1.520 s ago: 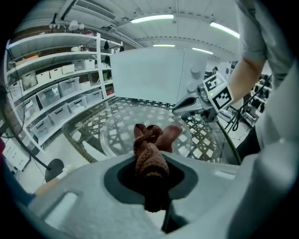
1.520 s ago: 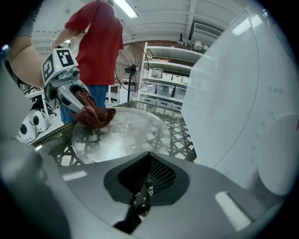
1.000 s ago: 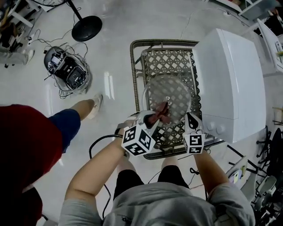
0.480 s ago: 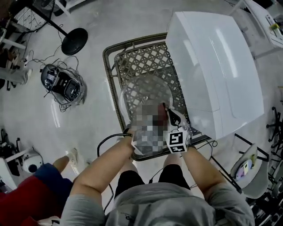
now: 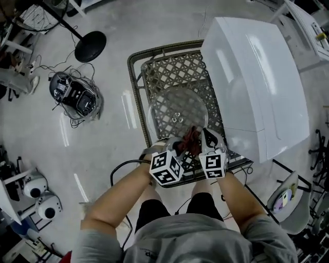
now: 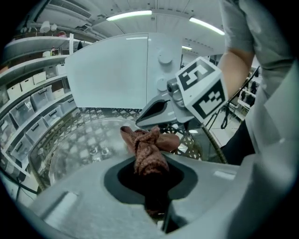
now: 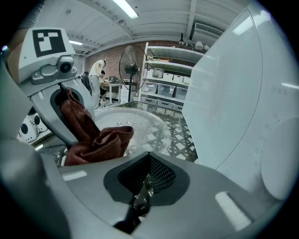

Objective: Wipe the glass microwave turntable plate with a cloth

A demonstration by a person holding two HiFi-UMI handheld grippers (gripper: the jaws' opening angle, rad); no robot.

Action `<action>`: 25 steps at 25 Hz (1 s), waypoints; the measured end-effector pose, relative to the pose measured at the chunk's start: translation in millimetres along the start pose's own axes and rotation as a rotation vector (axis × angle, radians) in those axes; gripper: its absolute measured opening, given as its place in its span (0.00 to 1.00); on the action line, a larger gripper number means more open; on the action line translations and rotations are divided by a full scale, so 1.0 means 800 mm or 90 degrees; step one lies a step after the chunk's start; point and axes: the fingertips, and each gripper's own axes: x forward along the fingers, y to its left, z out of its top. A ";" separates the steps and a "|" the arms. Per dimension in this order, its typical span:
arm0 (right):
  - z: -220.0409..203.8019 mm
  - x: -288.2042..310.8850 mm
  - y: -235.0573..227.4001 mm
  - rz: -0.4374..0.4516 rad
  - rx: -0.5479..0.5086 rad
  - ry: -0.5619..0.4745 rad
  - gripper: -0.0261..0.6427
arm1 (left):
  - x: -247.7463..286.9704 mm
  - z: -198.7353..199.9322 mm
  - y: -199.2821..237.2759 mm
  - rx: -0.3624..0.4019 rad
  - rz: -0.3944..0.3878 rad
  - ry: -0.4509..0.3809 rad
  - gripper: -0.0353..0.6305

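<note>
Maroon cloth [image 6: 147, 149] sits pinched in left tongs [image 6: 152, 179], right tongs [image 7: 142, 191] closed empty; unheld glass plate [image 5: 177, 110] may skid off table [image 5: 136, 97].

Glossy pale floor [image 5: 154, 20] reflecting strip lights [image 7: 125, 7]; fan [image 7: 131, 60] and shelving [image 7: 168, 77] standing, seemingly against brick wall [image 7: 110, 53].

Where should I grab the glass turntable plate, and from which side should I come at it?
Pinch the glass turntable plate at its near rim, coming from the person's side, one finger over and one under. It lies flat on the lattice table, so only the thin edge offers a hold; the microwave crowds the right side. Stay right of the cloth.
</note>
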 end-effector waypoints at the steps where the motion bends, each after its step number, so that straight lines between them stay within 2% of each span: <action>1: -0.001 0.001 0.000 -0.003 -0.001 0.001 0.02 | -0.007 -0.009 0.002 -0.001 0.003 -0.001 0.14; 9: 0.000 -0.012 -0.018 -0.014 -0.010 0.007 0.02 | -0.072 -0.066 0.002 -0.039 0.044 -0.018 0.14; 12: -0.005 -0.002 -0.012 -0.019 -0.014 0.010 0.02 | -0.085 -0.088 0.003 -0.059 0.065 -0.050 0.14; 16: -0.003 0.001 -0.011 -0.024 0.000 0.021 0.02 | -0.115 -0.082 0.009 -0.112 0.086 -0.109 0.14; 25: -0.007 0.014 -0.004 -0.013 -0.022 0.075 0.03 | -0.176 -0.080 0.041 -0.229 0.145 -0.164 0.14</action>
